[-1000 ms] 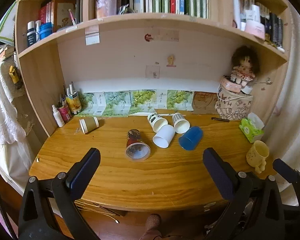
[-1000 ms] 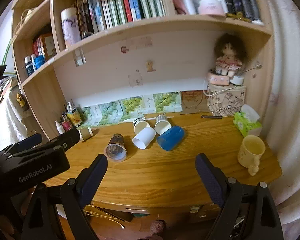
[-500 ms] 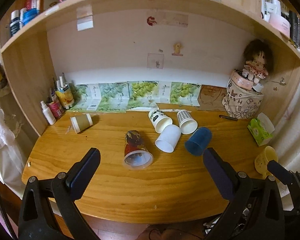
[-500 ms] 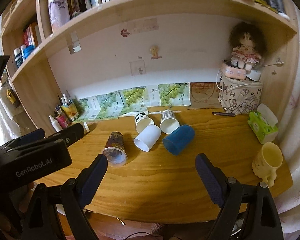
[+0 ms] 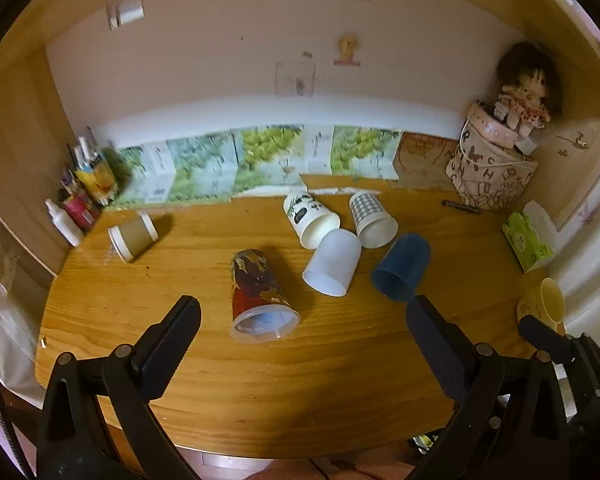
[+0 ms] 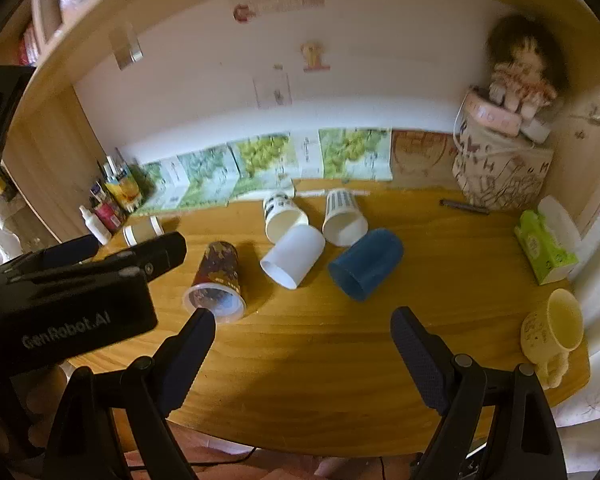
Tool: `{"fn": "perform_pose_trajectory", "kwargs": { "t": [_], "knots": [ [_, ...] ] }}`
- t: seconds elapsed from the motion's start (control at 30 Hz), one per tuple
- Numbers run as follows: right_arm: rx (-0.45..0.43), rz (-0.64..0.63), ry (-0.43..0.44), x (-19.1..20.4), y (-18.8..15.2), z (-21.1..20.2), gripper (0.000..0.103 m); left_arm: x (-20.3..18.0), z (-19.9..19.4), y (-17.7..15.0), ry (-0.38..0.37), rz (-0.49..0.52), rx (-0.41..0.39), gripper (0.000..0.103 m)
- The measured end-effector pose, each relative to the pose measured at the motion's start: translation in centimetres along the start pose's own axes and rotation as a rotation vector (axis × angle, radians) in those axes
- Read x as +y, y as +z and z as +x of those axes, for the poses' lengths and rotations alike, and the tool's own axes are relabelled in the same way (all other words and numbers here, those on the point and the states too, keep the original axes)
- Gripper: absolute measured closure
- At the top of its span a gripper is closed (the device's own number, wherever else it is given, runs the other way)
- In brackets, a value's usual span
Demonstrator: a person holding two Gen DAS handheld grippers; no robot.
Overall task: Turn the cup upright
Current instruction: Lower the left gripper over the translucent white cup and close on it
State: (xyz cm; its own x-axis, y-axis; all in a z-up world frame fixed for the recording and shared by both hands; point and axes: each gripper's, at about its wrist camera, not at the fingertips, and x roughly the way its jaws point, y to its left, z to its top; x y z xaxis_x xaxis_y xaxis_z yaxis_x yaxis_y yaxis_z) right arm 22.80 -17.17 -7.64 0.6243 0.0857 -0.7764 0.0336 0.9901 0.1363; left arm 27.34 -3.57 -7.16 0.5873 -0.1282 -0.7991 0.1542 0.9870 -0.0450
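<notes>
Six cups are seen lying on their sides on the bench (image 5: 340, 380); the patterned cup (image 5: 258, 294) lies nearest, mouth toward the cameras. The approach step is judged in hand. The left claw (image 5: 304, 320) is spread wide, empty, framing it; the right claw (image 6: 304, 330) likewise. A closing descent is called for. Every cup appears empty.

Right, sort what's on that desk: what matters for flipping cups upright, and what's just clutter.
For the job:
- red patterned cup
- white cup
- blue cup
- leaf-print cup
- checked cup
- brown cup
- left gripper, right gripper, both open

Lying about:
- yellow mug, already upright
- tissue pack
- doll
- bottles
</notes>
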Motion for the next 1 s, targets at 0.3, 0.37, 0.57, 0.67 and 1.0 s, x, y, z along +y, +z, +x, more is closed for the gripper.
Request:
{"fn": "perform_pose_trajectory", "kwargs": {
  "t": [0.3,0.37,0.57,0.67,1.0],
  "knots": [
    [0.167,0.099,0.051,-1.6,1.5,5.3,0.013,-0.1,5.5,2.2,-0.028,0.043,0.181,0.0],
    [0.198,0.124,0.062,-1.9,1.6,6.4,0.013,0.1,7.0,2.6,-0.043,0.038,0.231,0.001],
    [0.303,0.201,0.085,-3.1,1.6,9.9,0.013,0.5,11.4,3.6,-0.076,0.041,0.366,0.001],
    [0.344,0.22,0.078,-3.5,1.4,11.4,0.013,0.3,13.7,4.2,-0.087,0.036,0.428,0.001],
    [0.403,0.23,0.056,-3.9,1.4,15.5,0.013,-0.7,20.3,5.5,-0.092,0.074,0.567,0.001]
  ]
}}
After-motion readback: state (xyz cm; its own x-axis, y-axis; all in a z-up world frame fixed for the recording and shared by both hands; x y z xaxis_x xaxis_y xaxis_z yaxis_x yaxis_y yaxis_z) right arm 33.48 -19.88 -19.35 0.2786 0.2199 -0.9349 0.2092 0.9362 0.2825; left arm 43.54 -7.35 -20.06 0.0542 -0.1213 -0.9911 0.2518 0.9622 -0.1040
